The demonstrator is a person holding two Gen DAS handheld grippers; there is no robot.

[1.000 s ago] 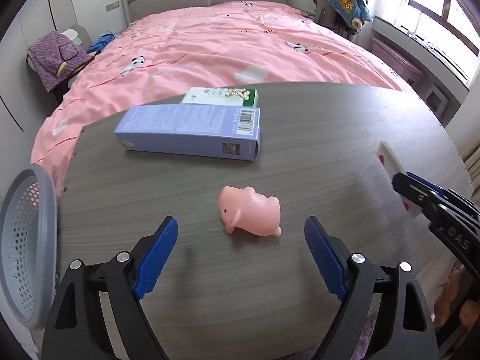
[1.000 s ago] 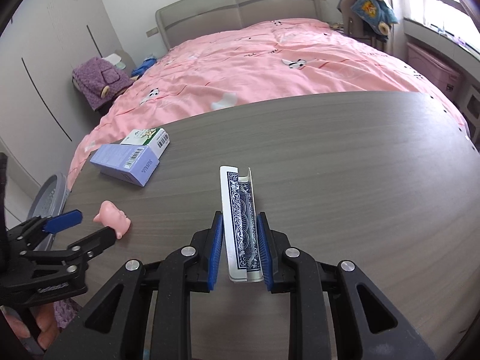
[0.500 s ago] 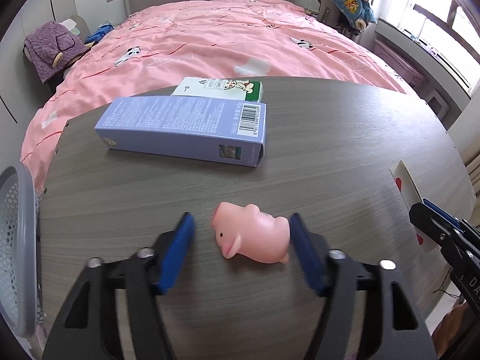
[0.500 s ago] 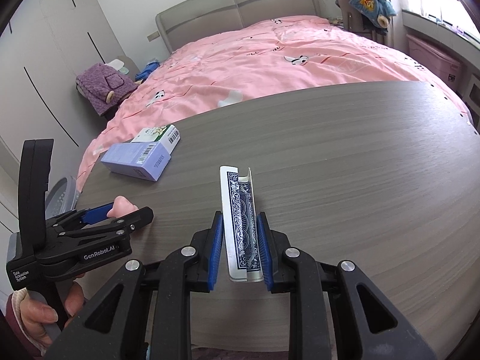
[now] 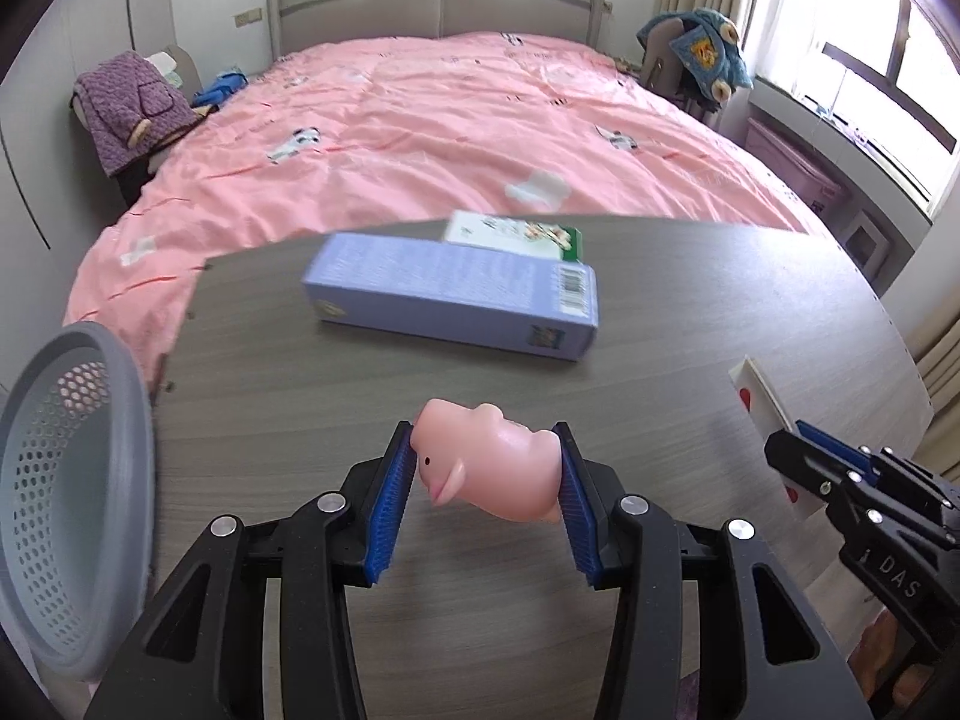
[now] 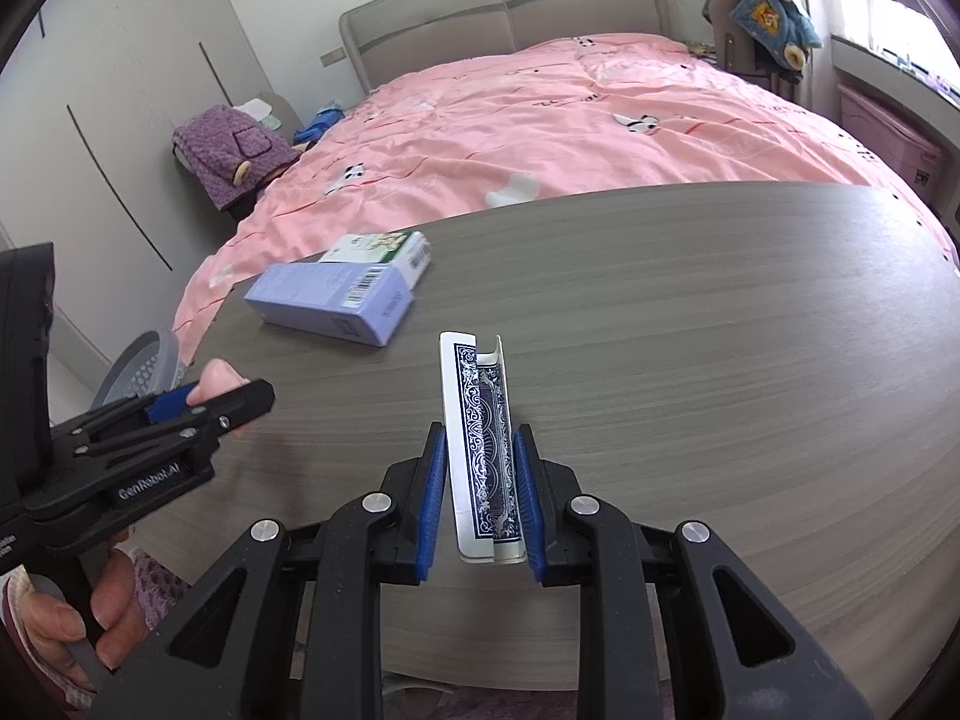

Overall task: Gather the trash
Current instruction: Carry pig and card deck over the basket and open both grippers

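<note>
The left gripper (image 5: 486, 468) jaws were closing, pads pressed on a pink pig (image 5: 489, 468); the right gripper (image 6: 480, 474) held narrow, clamping playing cards (image 6: 483, 444).

Your left gripper (image 5: 486, 480): black frame, blue ribbed pads, closing on a glossy pink pig toy (image 5: 489, 468) with a black dot eye. Your right gripper (image 6: 480, 480), same black and blue, clamps a white card box (image 6: 480, 450) with navy scrollwork. Table (image 6: 720, 330): grey wood grain. Lavender carton (image 5: 450, 300), white barcode. Green-and-white box (image 5: 516, 231). Grey perforated basket (image 5: 66, 480). Pink bedspread (image 5: 450, 132), small black-and-white prints.
</note>
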